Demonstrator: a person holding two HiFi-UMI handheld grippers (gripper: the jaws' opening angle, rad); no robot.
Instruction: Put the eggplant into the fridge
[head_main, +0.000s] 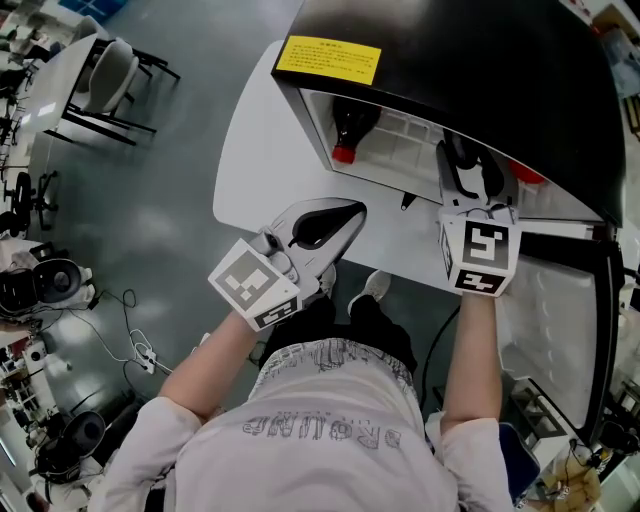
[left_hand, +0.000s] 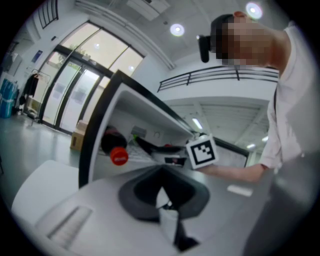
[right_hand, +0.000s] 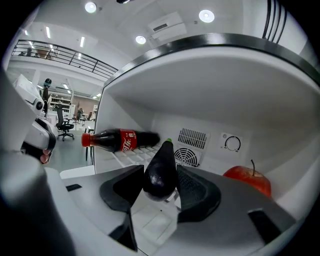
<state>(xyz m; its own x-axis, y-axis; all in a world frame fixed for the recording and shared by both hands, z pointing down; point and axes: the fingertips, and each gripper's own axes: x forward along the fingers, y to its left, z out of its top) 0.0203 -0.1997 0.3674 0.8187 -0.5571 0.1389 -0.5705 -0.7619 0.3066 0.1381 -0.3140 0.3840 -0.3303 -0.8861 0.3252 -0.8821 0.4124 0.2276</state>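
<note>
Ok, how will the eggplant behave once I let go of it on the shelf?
The eggplant looks smooth and glossy, so it is probably slippery in the right gripper. Rounded and tapered, it may roll once released. It holds its shape, so it is likely stiff.

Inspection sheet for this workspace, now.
Surface: white table with black fridge, door open.
Job's things: eggplant at the fridge mouth, stem end inward, not yet set down.
Clutter: cola bottle lying on the fridge shelf; apple inside, to the right.
Grippers: right gripper shut on eggplant; left gripper shut, empty, over the table.
Cables: loose cables on the floor at left.
Surroundings: chair and desks on a grey floor.
</note>
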